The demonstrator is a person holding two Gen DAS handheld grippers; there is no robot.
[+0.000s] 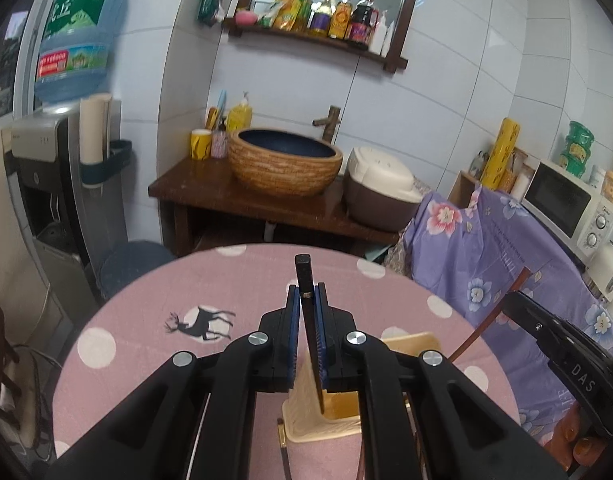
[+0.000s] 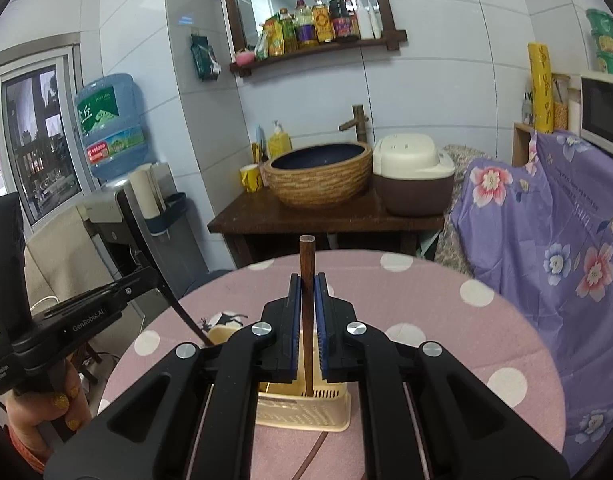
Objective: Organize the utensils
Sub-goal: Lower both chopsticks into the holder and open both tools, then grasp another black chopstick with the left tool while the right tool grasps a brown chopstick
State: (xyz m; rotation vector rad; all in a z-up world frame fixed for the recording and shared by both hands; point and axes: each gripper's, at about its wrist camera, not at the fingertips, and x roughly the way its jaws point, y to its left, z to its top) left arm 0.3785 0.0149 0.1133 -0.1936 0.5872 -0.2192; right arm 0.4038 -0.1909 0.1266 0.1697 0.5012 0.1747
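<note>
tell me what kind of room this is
Most likely a small home kitchen or dining corner. A rice cooker sits beside a basin sink on a wooden counter, a microwave stands to the right, and bottles of oil and sauce line a wall shelf.

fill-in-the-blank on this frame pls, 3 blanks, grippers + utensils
1. The left gripper is shut on a ____ chopstick.
2. The right gripper is shut on a reddish-brown chopstick whose lower end points into the cream ____.
3. The tablecloth is pink with white ____.

Missing words: black; basket; dots
</note>
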